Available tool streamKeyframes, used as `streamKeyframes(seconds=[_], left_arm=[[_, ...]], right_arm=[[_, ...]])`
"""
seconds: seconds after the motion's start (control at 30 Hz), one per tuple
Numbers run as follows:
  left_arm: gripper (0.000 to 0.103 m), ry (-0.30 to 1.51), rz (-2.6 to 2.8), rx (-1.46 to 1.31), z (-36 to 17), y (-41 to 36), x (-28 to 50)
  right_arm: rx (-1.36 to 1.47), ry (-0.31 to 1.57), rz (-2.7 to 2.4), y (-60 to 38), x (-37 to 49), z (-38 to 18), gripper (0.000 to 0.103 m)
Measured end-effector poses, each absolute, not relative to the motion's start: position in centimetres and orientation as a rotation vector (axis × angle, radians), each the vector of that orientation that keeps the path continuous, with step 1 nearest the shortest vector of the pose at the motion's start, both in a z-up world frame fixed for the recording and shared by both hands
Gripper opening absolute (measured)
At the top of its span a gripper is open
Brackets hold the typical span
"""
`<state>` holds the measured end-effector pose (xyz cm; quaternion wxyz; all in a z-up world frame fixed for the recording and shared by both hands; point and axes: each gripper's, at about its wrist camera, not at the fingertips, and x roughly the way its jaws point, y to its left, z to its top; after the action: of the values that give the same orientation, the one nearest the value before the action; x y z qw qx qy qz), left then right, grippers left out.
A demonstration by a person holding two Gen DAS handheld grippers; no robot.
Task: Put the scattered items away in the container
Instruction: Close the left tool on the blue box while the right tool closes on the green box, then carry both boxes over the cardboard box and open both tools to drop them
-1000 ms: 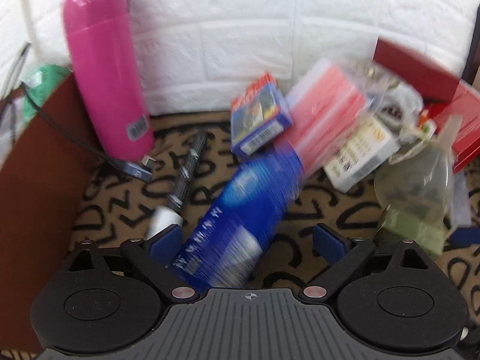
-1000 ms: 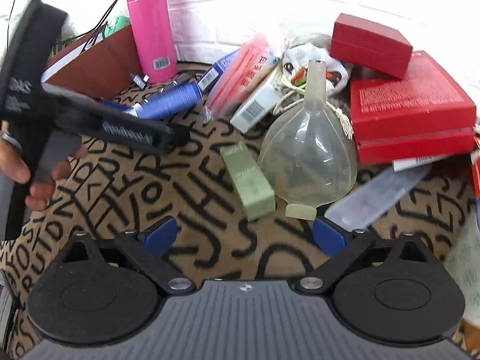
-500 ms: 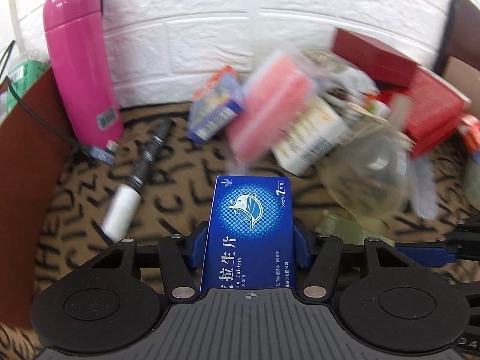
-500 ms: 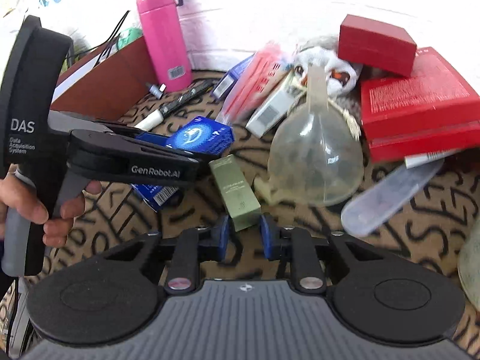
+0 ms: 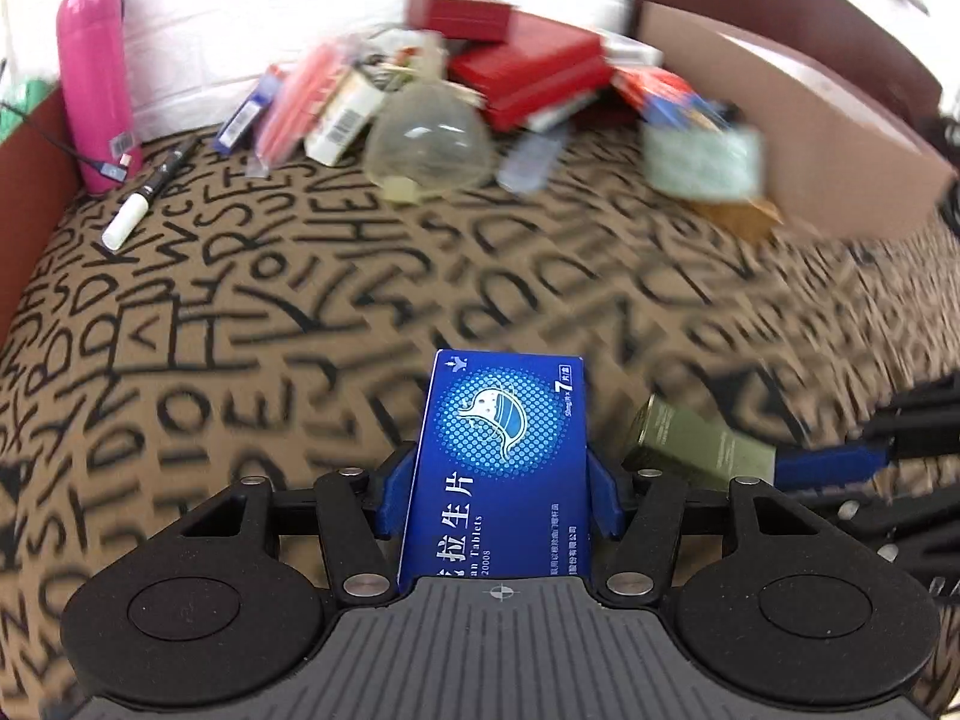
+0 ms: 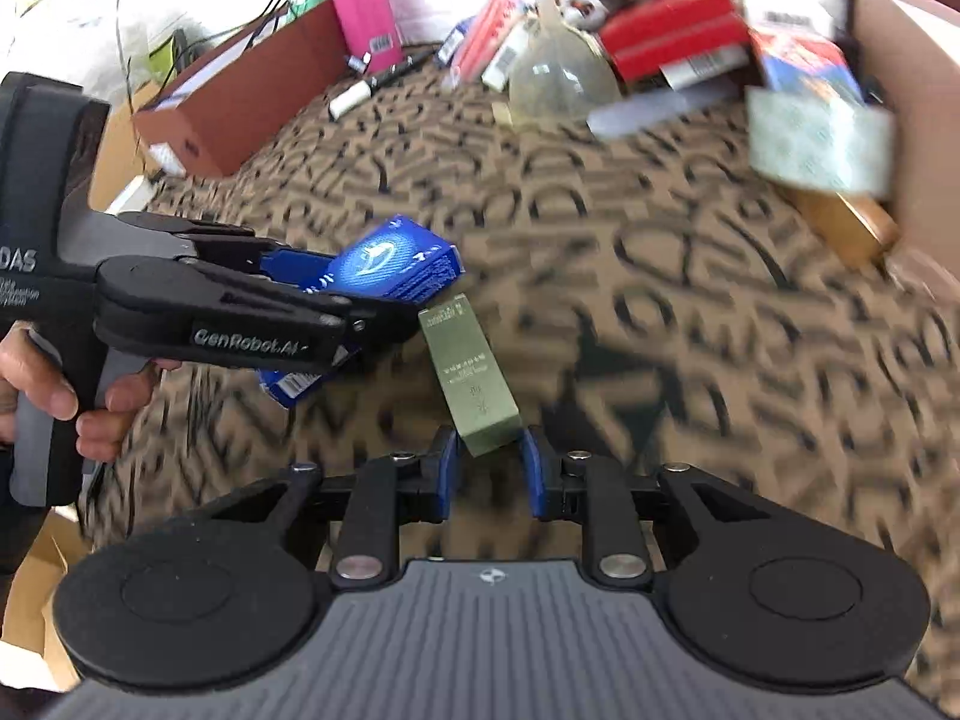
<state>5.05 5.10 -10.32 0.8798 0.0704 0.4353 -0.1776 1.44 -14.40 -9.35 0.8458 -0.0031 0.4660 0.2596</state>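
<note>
A blue tablet box (image 5: 501,456) stands upright between the blue pads of my left gripper (image 5: 498,480), lifted over the lettered brown cloth (image 5: 300,312). The pads touch both its sides while the jaws are opening slightly. My right gripper (image 6: 489,468) clamps the bottom end of a slim green box (image 6: 471,372), also in the air, and its jaws are easing open too. In the right wrist view the left gripper (image 6: 360,294), held by a hand (image 6: 54,396), carries the blue tablet box (image 6: 396,264) just left of the green box. A cardboard container (image 6: 912,90) stands at the right.
At the back wall lie a pink bottle (image 5: 96,84), a marker pen (image 5: 144,198), a clear funnel (image 5: 429,141), red boxes (image 5: 528,69) and several small packs. A pale green pack (image 6: 816,138) sits at the container's mouth. A brown box (image 6: 240,96) borders the left.
Both grippers closed on their boxes, lifted them and swung right towards the cardboard container. The pile at the wall has shifted left and farther off in both views.
</note>
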Motion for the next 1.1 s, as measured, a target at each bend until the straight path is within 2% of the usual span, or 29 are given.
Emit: streamKeyframes(seconds=[0.03, 0.1, 0.2, 0.27, 0.33, 0.4, 0.47, 0.53, 0.6, 0.67, 0.7, 0.9, 1.1], left_arm=[[0.088, 0.909, -0.350, 0.162, -10.5, 4.7, 4.4], [0.092, 0.922, -0.320, 0.161, -10.8, 4.4, 3.9], [0.089, 0.928, -0.307, 0.139, -10.7, 4.5, 3.5], [0.070, 0.928, -0.295, 0.144, -10.5, 4.6, 3.5], [0.062, 0.934, -0.285, 0.139, -10.1, 4.8, 3.4], [0.063, 0.941, -0.274, 0.131, -10.1, 4.9, 3.6], [0.075, 0.933, -0.264, 0.142, -10.3, 4.6, 3.5], [0.077, 0.924, -0.254, 0.155, -10.6, 4.2, 3.5], [0.076, 0.916, -0.255, 0.154, -10.6, 3.9, 3.6], [0.062, 0.910, -0.256, 0.148, -10.6, 3.7, 3.6], [0.059, 0.910, -0.255, 0.144, -10.5, 3.5, 3.5], [0.058, 0.917, -0.298, 0.080, -9.2, 2.1, 3.0], [0.058, 0.821, -0.396, 0.075, -5.5, -2.8, 3.4]], right_arm=[[-0.019, 0.979, 0.550, -14.5, 1.1, -9.3, 0.038], [-0.051, 0.962, 0.542, -14.5, 0.8, -9.1, 0.039], [-0.100, 0.928, 0.548, -13.8, 1.1, -8.9, 0.042], [-0.107, 0.916, 0.558, -13.3, 1.4, -9.0, 0.042], [-0.083, 0.919, 0.574, -13.0, 1.8, -9.3, 0.042], [-0.077, 0.919, 0.581, -12.5, 2.1, -9.5, 0.041], [-0.087, 0.914, 0.573, -12.0, 2.2, -9.7, 0.041], [-0.096, 0.909, 0.570, -11.7, 2.3, -9.7, 0.039], [-0.116, 0.902, 0.567, -11.6, 2.3, -9.9, 0.033], [-0.118, 0.894, 0.563, -11.8, 2.1, -10.0, 0.028], [-0.106, 0.897, 0.563, -12.0, 2.1, -9.9, 0.027], [-0.026, 0.904, 0.583, -13.9, 1.1, -9.0, 0.025], [0.006, 0.819, 0.545, -17.9, 0.1, -6.0, 0.025]])
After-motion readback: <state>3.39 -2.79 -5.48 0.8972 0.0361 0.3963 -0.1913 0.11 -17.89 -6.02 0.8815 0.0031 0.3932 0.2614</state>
